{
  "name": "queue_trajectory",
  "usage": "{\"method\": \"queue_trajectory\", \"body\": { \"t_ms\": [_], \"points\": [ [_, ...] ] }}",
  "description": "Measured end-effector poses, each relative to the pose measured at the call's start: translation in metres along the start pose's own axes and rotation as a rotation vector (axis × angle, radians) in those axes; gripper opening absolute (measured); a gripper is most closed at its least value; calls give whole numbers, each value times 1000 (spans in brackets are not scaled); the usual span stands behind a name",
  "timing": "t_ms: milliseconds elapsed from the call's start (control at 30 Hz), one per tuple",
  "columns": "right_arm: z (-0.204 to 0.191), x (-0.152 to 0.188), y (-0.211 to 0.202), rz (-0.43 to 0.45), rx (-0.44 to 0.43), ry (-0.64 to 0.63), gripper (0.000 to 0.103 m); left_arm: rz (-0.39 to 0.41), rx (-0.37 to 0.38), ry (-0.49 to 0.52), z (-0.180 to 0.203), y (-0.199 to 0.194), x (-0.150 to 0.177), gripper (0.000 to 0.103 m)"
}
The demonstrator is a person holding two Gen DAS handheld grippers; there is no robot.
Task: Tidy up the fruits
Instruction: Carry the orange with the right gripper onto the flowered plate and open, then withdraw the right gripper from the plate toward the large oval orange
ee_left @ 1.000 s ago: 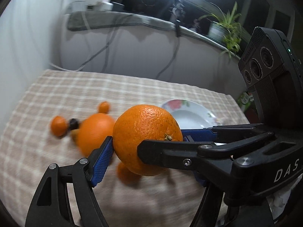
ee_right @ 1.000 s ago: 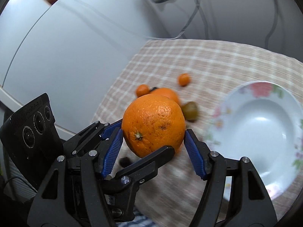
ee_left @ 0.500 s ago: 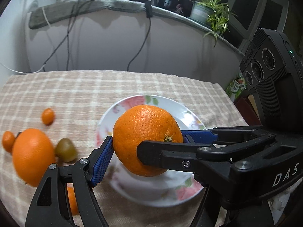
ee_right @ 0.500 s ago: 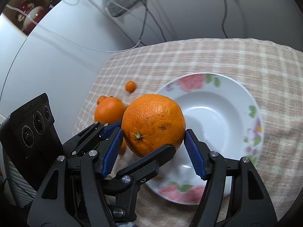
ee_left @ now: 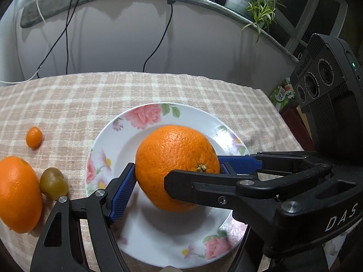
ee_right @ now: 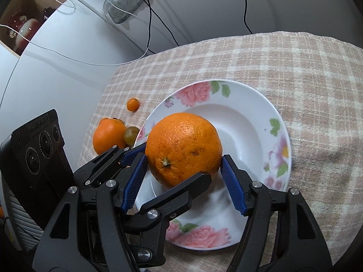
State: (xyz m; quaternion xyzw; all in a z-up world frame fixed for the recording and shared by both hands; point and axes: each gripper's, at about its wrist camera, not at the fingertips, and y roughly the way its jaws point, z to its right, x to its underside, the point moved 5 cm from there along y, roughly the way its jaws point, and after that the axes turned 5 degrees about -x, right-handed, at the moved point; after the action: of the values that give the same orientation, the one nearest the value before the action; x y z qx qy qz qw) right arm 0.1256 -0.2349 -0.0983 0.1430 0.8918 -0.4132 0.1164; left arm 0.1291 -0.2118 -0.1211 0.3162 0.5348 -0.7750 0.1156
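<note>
Left gripper (ee_left: 177,179) and right gripper (ee_right: 183,174), 2 tools, both clamp 1 large orange (ee_left: 177,165) above the floral plate (ee_left: 158,244) on the checked cloth (ee_left: 68,104).

I see the big orange (ee_left: 174,163) held over the plate (ee_left: 158,117), which sits on the bench (ee_left: 68,99). Left of the plate lie a second orange (ee_left: 18,192), a grape (ee_left: 53,182) (touching it) and a kumquat (ee_left: 34,137) farther back.
</note>
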Motion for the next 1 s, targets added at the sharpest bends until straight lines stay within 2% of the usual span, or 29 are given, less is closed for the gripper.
{"method": "queue_trajectory", "body": {
  "t_ms": [167, 333, 500, 567, 667, 733, 867, 1000],
  "points": [
    [-4, -2, -7, 43, 27, -37, 73, 43, -17, -2, -9, -13, 0, 75],
    [-14, -6, -22, 112, 101, -97, 78, 80, -58, -12, -22, -34, 5, 75],
    [-26, -7, -26, 140, 150, -150, 81, 99, -129, -4, -37, -53, 11, 75],
    [-30, -7, -28, 162, 165, -172, 89, 102, -154, -24, -47, -59, 14, 75],
    [-44, -7, -31, 204, 197, -236, 90, 114, -196, -57, -64, -72, 19, 76],
    [-54, -7, -30, 209, 210, -279, 90, 125, -235, -75, -77, -81, 23, 81],
    [-75, -6, -19, 200, 228, -357, 91, 122, -298, -145, -106, -94, 35, 81],
    [-92, -7, -2, 178, 218, -407, 92, 117, -307, -229, -133, -102, 46, 81]
  ]
}}
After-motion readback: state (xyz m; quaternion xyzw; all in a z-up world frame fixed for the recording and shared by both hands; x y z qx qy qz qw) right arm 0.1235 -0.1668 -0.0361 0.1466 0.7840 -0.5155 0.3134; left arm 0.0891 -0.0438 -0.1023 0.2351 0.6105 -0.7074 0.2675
